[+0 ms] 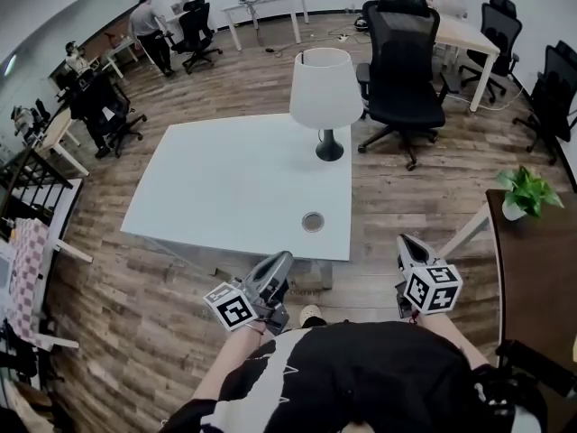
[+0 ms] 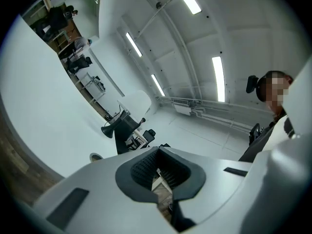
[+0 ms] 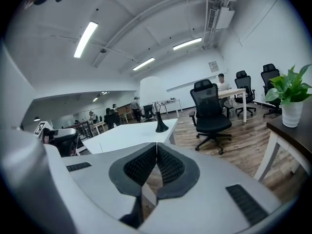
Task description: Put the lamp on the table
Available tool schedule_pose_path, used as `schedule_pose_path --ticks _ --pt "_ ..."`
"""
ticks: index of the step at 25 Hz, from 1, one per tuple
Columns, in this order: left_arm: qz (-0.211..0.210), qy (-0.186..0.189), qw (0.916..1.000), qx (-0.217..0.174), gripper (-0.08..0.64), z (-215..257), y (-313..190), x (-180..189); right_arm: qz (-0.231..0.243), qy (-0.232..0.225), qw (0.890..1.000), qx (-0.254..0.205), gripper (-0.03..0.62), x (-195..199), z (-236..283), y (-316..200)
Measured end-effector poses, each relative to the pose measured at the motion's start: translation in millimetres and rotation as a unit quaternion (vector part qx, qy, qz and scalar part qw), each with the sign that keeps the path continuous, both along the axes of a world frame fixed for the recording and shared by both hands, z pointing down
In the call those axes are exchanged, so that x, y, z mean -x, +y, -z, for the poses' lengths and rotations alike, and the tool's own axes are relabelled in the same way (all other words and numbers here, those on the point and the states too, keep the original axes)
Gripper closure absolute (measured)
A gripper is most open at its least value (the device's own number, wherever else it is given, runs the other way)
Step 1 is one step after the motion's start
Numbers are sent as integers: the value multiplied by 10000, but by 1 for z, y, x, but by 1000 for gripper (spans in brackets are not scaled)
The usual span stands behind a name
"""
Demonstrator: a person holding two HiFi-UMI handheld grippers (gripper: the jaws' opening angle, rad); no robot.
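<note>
A lamp [image 1: 325, 88] with a white shade and a black foot stands upright on the white table [image 1: 225, 183], near its far right corner. It also shows in the left gripper view as a tilted lamp [image 2: 136, 103], and in the right gripper view as a lamp [image 3: 152, 94] on the table beyond the jaws. My left gripper [image 1: 281, 262] hovers just off the table's near edge, shut with nothing in it. My right gripper [image 1: 405, 241] hangs over the floor right of the table, also shut and empty. Both are well short of the lamp.
A round cable hole [image 1: 313, 222] sits in the table near its front right. A black office chair [image 1: 401, 70] stands behind the lamp. A potted plant [image 1: 524, 192] rests on a dark wooden table [image 1: 541, 287] at the right. Desks, chairs and people fill the back.
</note>
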State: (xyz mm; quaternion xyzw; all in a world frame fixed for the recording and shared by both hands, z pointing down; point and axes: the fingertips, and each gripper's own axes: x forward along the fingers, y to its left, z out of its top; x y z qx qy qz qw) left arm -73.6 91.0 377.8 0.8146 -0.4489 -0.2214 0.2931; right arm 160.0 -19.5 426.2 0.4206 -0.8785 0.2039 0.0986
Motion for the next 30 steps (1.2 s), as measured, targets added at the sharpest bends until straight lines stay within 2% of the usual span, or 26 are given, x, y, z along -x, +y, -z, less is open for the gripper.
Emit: schedule_pose_path --ticks 7,12,25,27,30 --pt "269 -28 9996 -16 545 0 42 -31 147 -34 9999 -1 574 -31 -4 34" --pt "279 -31 9996 46 545 -7 71 -56 282 -26 9996 13 574 -48 -8 60" --pt "251 -10 9997 -40 545 -4 95 -93 425 165 9989 -108 575 -81 -8 90" --pt "232 -122 9997 -22 545 -7 97 -96 434 163 9989 -107 575 -84 -9 90" --pt "181 -494 9986 51 545 -13 98 -100 476 158 9987 -120 575 -84 -11 88"
